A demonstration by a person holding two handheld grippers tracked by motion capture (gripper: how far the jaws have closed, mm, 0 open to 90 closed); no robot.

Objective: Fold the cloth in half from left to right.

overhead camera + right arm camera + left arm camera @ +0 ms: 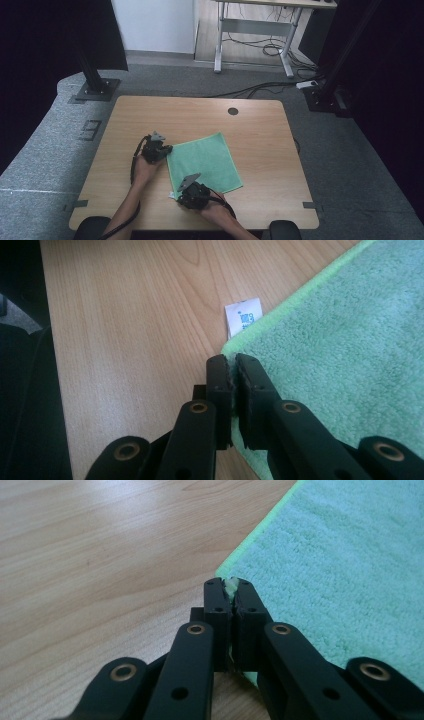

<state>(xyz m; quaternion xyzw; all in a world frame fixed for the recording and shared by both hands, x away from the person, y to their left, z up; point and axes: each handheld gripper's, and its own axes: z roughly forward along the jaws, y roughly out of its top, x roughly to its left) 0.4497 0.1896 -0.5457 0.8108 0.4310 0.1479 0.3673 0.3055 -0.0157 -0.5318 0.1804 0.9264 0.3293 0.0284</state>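
- Green cloth [205, 162] spread flat on the wooden bench [260, 135], a little toward 6 o'clock from the bench's middle, turned slightly askew.
- Left gripper [168, 149] at the cloth's 9 o'clock corner; jaws closed, a pinch of green pile caught between the tips, seen in the left gripper view at the cloth's corner [233, 586].
- Right gripper [186, 184] at the cloth's 7 o'clock corner; jaws closed on the hem [231, 371], gripped right at the edge.
- White care label [243, 316] lying on the bench just past that corner, at 12 o'clock from the right jaws, touching the hem.
- Likely very light, soft and limp: no stiffness, bound to sag and drape once raised, free half trailing.
- Terry pile giving good grip, little risk of slipping; nothing fragile.
- Best hold: the bound hem at two neighbouring corners, as now; a shallow pinch may pull free, so deeper on the hem is safer.
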